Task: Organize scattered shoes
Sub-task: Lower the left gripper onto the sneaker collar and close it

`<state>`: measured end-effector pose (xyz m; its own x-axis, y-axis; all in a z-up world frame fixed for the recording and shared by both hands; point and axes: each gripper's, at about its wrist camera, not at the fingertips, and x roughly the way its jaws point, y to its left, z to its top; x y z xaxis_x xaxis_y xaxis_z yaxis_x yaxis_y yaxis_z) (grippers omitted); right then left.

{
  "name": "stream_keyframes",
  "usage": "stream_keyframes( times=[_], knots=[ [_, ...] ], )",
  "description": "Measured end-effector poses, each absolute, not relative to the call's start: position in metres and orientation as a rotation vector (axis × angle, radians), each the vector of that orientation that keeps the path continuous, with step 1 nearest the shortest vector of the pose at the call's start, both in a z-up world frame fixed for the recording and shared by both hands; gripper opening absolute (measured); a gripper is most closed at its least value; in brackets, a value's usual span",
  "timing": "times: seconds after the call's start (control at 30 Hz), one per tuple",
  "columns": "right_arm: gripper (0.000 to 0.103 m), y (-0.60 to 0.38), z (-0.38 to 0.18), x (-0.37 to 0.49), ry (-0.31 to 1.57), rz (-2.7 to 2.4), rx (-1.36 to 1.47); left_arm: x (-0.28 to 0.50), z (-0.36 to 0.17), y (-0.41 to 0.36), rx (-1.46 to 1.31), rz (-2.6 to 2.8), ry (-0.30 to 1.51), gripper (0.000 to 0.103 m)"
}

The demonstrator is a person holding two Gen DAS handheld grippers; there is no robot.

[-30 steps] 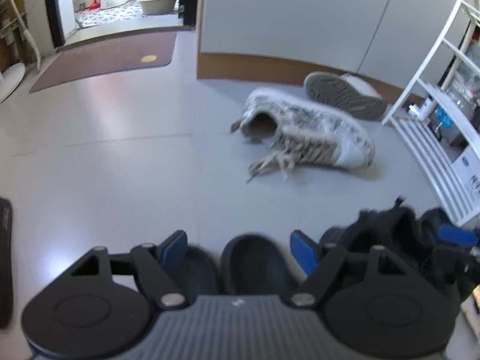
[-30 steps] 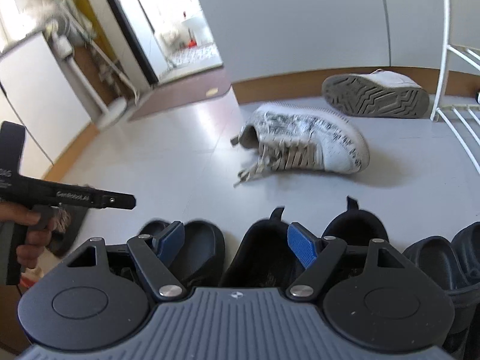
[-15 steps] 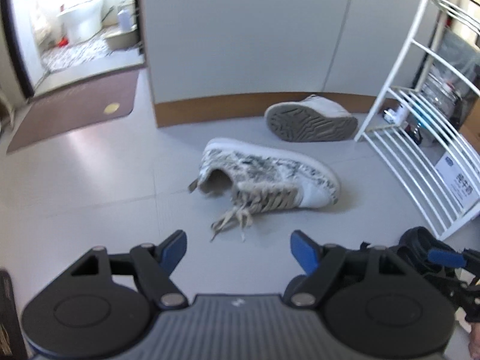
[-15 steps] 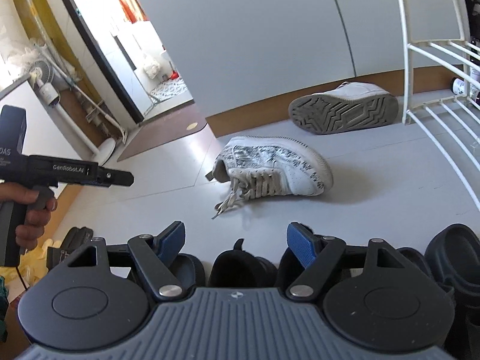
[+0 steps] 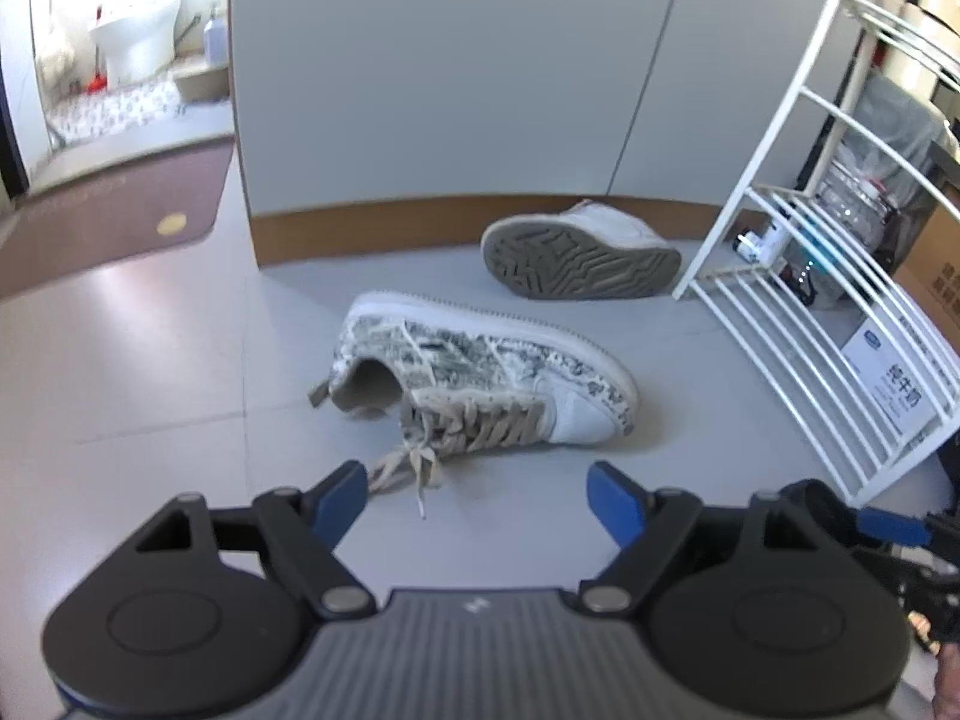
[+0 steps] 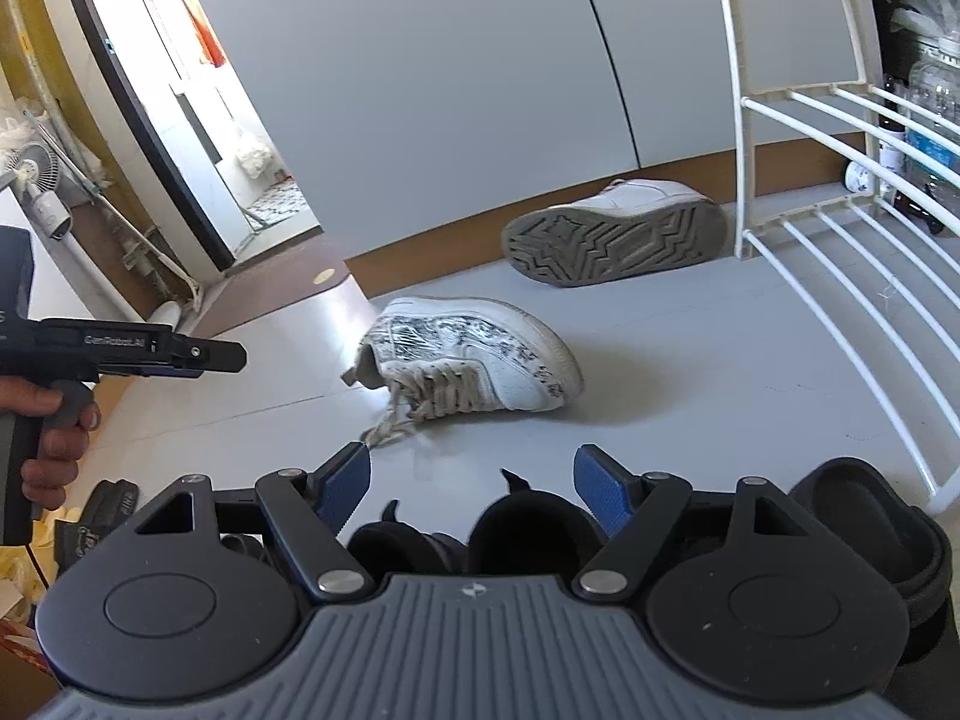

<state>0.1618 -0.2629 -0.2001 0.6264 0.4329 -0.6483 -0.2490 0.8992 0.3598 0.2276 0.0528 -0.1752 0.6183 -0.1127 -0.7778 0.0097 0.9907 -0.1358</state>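
Left wrist view. Two sneakers lie on the grey tiled floor [image 5: 150, 360]. The patterned sneaker [image 5: 480, 372], white with grey mottled print, beige laces and a thick white sole, rests on its side with its opening facing the camera; its loose lace ends trail to just ahead of the left gripper [image 5: 477, 495], between the two blue-padded fingers. The left gripper stands wide and holds nothing. The second sneaker [image 5: 579, 258], plain white, lies tipped on its side by the brown skirting, showing a grey zigzag-treaded sole, well beyond the first. One white wire shoe rack [image 5: 810, 330] stands at right with slatted shelves. One brown mat [image 5: 108, 228] lies at left before a doorway.

Right wrist view. The same two sneakers appear: the patterned sneaker [image 6: 474, 360] ahead and slightly left of the right gripper [image 6: 471, 486], its lace ends close to the left finger tip; the plain white sneaker [image 6: 618, 240] farther off, its toe just beside the rack [image 6: 840, 210] post. The right gripper is spread wide and empty. Beneath it sit two black shoes [image 6: 456, 534] with pull tabs, openings upward, and one black rubber clog [image 6: 870, 528] at right near the rack foot. At left, a hand [image 6: 51, 438] grips the handle of the left gripper [image 6: 231, 356], seen side-on.
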Motion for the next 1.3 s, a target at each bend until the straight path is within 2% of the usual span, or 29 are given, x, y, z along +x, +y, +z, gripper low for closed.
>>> stream_keyframes(
  times=[0.3, 0.7, 0.93, 1.0, 1.3],
  knots=[
    [0.080, -0.266, -0.212, 0.161, 0.827, 0.368, 0.210, 0.231, -0.193, 0.066, -0.193, -0.054, 0.811, 0.082],
    [0.080, -0.260, -0.217, 0.166, 0.831, 0.347, 0.174, 0.240, -0.221, 0.079, -0.249, -0.034, 0.848, 0.081],
    [0.080, -0.261, -0.220, 0.166, 0.847, 0.341, 0.171, 0.280, -0.244, 0.081, -0.192, -0.136, 0.797, 0.080],
    [0.080, -0.262, -0.221, 0.165, 0.851, 0.339, 0.168, 0.293, -0.253, 0.081, -0.182, -0.172, 0.793, 0.077],
    [0.080, -0.272, -0.227, 0.164, 0.867, 0.320, 0.174, 0.341, -0.297, 0.083, -0.192, -0.142, 0.897, 0.076]
  ],
)
